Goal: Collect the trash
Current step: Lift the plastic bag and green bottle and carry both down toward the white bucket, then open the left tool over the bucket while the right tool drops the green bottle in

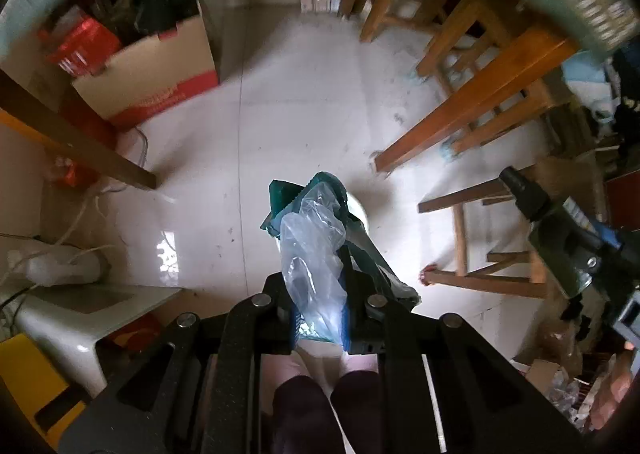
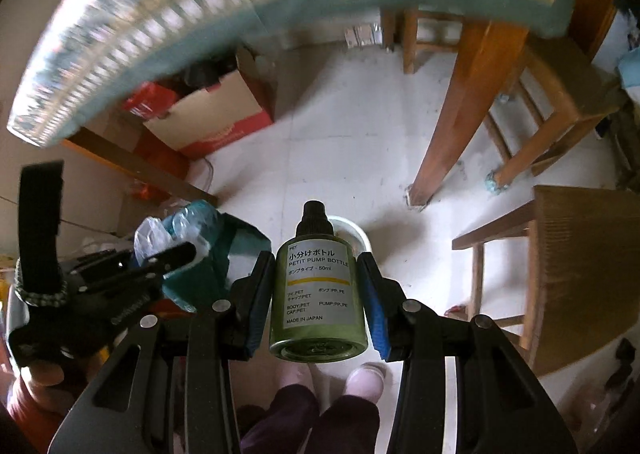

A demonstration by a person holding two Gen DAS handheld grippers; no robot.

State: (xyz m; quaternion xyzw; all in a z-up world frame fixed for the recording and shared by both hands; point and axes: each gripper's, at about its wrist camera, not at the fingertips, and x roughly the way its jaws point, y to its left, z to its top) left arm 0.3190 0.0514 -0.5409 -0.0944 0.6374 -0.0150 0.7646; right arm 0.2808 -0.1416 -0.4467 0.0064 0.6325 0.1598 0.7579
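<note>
My left gripper (image 1: pixel 320 318) is shut on a crumpled clear plastic bag (image 1: pixel 312 250) with a teal wrapper (image 1: pixel 316 189) bunched against it, held above the floor. It also shows in the right wrist view (image 2: pixel 160 254), with the bag (image 2: pixel 176 230) in it. My right gripper (image 2: pixel 320 294) is shut on a small green pump bottle (image 2: pixel 318 286) with a black cap and a white label. The bottle also shows in the left wrist view (image 1: pixel 560 238) at the right. A white round bin (image 2: pixel 352 234) stands on the floor below both, mostly hidden by the held things.
A wooden table's legs (image 1: pixel 472 113) and a wooden stool (image 2: pixel 560 266) stand to the right. A cardboard box (image 1: pixel 152 77) full of things sits at the back left. A white step stool (image 1: pixel 80 318) and cables lie at the left. My feet (image 2: pixel 364 378) are below.
</note>
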